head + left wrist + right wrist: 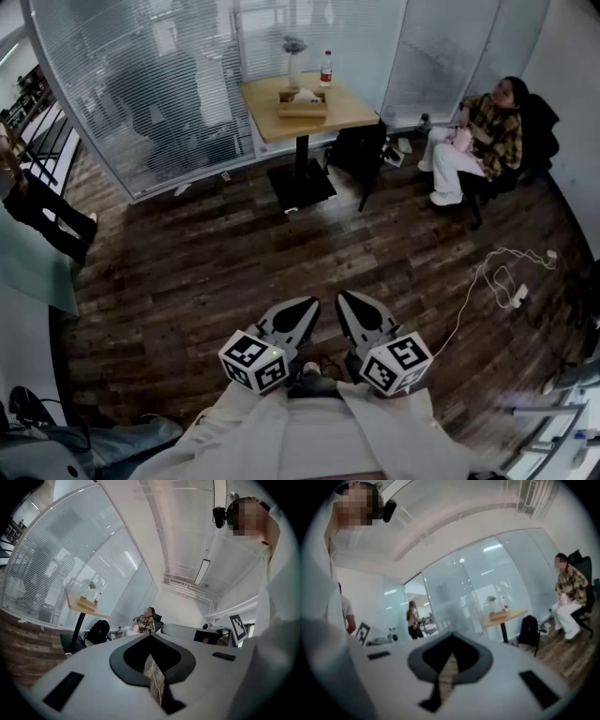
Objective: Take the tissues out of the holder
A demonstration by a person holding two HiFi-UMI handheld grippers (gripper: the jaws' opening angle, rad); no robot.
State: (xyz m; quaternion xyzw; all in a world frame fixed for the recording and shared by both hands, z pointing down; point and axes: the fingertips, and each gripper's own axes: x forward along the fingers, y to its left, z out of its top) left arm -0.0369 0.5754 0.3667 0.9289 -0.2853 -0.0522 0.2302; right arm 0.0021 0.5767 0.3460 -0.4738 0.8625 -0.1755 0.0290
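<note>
A wooden tissue holder (pixel 302 103) with white tissue showing at its top sits on a small square table (pixel 348 108) far across the room. It is also small in the left gripper view (pixel 87 603) and the right gripper view (pixel 498 615). My left gripper (pixel 306 303) and right gripper (pixel 345 297) are held side by side close to my body, far from the table. Both point toward it. The jaw tips of each meet with nothing between them, as the left gripper (pixel 151 635) and right gripper (pixel 452 634) show in their own views.
A vase (pixel 293 62) and a red-capped bottle (pixel 326 67) stand behind the holder. A black chair (pixel 360 152) is beside the table. A person sits at the right (pixel 478 136) and another stands at the left (pixel 37 202). A white cable (pixel 497 281) lies on the wooden floor. Glass walls stand behind the table.
</note>
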